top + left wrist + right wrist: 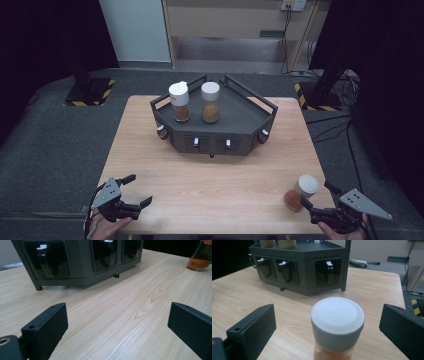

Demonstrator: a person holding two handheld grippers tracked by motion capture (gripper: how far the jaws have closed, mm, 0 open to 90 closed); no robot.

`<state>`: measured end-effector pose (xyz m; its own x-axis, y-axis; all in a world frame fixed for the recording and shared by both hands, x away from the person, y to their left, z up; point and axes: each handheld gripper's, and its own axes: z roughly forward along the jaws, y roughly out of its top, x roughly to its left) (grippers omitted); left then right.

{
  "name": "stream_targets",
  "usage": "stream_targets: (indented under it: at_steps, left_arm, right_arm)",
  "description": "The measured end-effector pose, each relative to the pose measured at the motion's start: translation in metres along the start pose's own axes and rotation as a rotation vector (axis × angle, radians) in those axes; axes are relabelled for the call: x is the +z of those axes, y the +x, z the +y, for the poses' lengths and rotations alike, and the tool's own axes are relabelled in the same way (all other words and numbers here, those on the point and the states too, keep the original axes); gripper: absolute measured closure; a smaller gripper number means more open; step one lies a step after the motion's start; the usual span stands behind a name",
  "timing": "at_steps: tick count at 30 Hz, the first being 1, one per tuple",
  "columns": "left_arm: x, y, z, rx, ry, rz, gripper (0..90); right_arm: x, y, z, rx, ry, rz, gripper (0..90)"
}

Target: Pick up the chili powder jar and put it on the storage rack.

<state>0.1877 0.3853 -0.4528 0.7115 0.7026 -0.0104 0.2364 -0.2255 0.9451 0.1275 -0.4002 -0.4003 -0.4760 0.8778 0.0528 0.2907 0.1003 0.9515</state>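
White-capped spice jar [337,325] of orange powder, upright between the spread right tool [329,322].

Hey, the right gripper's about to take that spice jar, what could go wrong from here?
1. The right gripper stands open around the jar high up, near its white cap; a grip there may slip or tip the jar.
2. The jar stands close to the table's near right edge, so a nudge might send it off.
3. Two jars already stand on the rack; a careless placement could knock them.
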Motion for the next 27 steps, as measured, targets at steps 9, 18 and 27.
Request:
stream_targets:
  at_steps: [9,18,27]
  left_arm:
    - [-0.001,0.000,-0.001,-0.007,-0.009,0.003,1.9]
    - [0.000,0.000,-0.001,-0.007,-0.007,0.003,1.9]
    - [0.000,0.000,-0.001,-0.007,-0.006,0.003,1.9]
  right_arm:
    - [0.007,-0.009,0.018,0.000,0.058,0.025,1.5]
    - [0.019,-0.015,0.028,-0.010,0.126,0.034,3.0]
    - [0.037,-0.018,0.024,-0.002,0.170,0.037,6.6]
